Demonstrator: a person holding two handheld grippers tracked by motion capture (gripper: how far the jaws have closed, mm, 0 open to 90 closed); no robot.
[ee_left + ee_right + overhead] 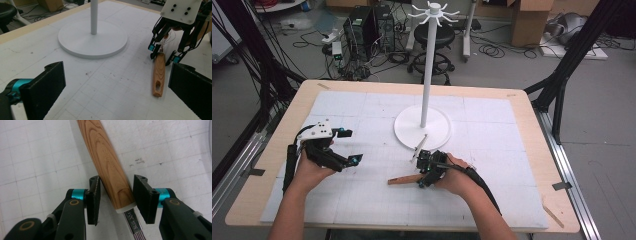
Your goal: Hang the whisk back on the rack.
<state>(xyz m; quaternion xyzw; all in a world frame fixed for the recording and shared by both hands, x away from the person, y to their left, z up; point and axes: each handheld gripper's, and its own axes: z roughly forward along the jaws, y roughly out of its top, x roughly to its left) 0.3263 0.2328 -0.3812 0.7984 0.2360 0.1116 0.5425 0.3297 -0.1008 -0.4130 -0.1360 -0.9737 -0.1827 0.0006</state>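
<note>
Wooden handle (108, 162) between unclosed fingers (94, 200)

High cam overhead; gripper cams close, prob. share mat (492, 150).

We see a white stand (422, 127) with round base and hooked top on a gridded white mat (492, 115), wooden table (532, 120) beneath, black stool (434, 35), computer towers (368, 25) (cables strewn across the floor), cardboard box (532, 20).

Even, soft light from overhead fills all three views, bright without harsh glare, and the white worktop (492, 130) throws back a mild sheen. Shadows are faint and short under the stand's base (92, 40). In the left gripper view the near black pads (47, 87) look slightly soft, and the high view is somewhat grainy.
</note>
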